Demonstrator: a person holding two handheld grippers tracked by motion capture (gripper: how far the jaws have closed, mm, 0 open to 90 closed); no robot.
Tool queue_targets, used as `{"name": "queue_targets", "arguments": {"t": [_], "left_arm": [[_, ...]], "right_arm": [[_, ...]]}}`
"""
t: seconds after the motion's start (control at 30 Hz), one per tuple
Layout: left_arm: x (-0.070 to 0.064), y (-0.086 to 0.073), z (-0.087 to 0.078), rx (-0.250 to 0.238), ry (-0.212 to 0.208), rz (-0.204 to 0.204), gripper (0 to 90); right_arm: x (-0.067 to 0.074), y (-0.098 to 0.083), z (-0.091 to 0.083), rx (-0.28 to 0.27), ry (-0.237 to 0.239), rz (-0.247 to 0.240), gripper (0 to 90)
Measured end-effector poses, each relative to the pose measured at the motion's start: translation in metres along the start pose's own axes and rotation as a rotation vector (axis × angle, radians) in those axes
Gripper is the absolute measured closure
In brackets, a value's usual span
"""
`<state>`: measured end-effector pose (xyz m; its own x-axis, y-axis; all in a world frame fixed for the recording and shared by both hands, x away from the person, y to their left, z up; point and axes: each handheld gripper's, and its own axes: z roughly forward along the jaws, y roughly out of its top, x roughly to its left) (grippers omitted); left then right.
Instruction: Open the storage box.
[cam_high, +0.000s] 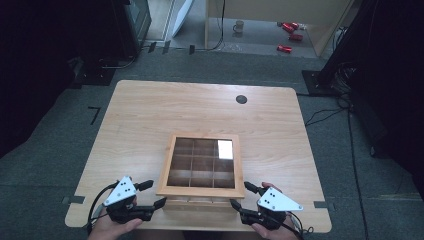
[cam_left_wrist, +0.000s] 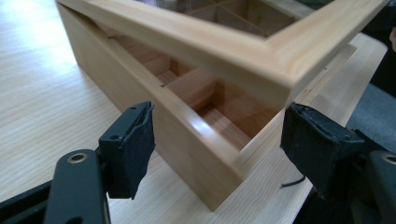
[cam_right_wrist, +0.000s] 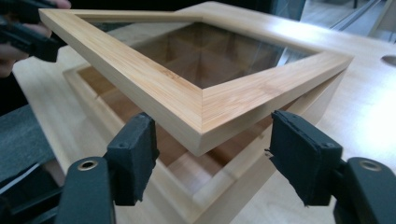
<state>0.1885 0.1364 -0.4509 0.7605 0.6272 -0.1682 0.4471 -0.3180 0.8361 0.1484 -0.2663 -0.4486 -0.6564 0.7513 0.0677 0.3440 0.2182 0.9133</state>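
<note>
- 1 wooden box (cam_high: 202, 165) at table (cam_high: 150, 115) near edge, 9 compartments.
- 1 glass-paned lid (cam_right_wrist: 201, 100) tilted up off the box's near side.
- 2 grippers: left gripper (cam_high: 150, 195), right gripper (cam_high: 241, 195), both jaws apart, straddling near corners, gripping nothing.

Pale, smooth-sanded wood with fine straight grain on the compartment box (cam_left_wrist: 187, 140) and its lid frame (cam_right_wrist: 187, 98); glossy glass pane (cam_high: 202, 155); matt light wooden table (cam_high: 150, 110); rough black foam pads (cam_right_wrist: 135, 156).

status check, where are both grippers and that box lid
Left gripper and right gripper open at the near corners. Glass lid raised off the wooden box, jaws astride, not gripping. Nothing in the way.
</note>
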Motion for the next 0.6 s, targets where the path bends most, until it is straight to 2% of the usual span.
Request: {"name": "queue_targets", "arguments": {"t": [0.03,0.1,0.33,0.37,0.4,0.43,0.47,0.5,0.6], "left_arm": [[0.007,-0.002,-0.005,-0.011,0.018,-0.008,25.4],[0.014,-0.005,-0.008,-0.013,0.041,-0.015,25.0],[0.042,-0.021,-0.010,0.014,0.167,-0.079,24.7],[0.044,-0.024,-0.009,0.021,0.189,-0.086,24.7],[0.044,-0.024,-0.009,0.021,0.189,-0.086,24.7],[0.049,-0.028,-0.008,0.033,0.223,-0.095,24.7],[0.049,-0.028,-0.008,0.033,0.223,-0.095,24.7],[0.055,-0.031,-0.006,0.039,0.253,-0.121,24.8],[0.063,-0.036,-0.005,0.048,0.300,-0.151,24.9]], "right_arm": [[-0.001,0.006,-0.001,-0.012,-0.009,-0.002,30.5],[-0.001,0.013,-0.002,-0.029,-0.019,-0.004,30.1],[-0.008,0.042,-0.002,-0.085,-0.067,-0.023,29.2],[-0.010,0.047,-0.001,-0.086,-0.081,-0.027,29.2],[-0.011,0.051,0.001,-0.086,-0.092,-0.032,29.2],[-0.013,0.056,0.003,-0.092,-0.094,-0.037,29.2],[-0.013,0.056,0.003,-0.092,-0.094,-0.037,29.2],[-0.017,0.064,0.006,-0.102,-0.102,-0.049,29.2],[-0.022,0.073,0.010,-0.117,-0.118,-0.064,29.4]]}}
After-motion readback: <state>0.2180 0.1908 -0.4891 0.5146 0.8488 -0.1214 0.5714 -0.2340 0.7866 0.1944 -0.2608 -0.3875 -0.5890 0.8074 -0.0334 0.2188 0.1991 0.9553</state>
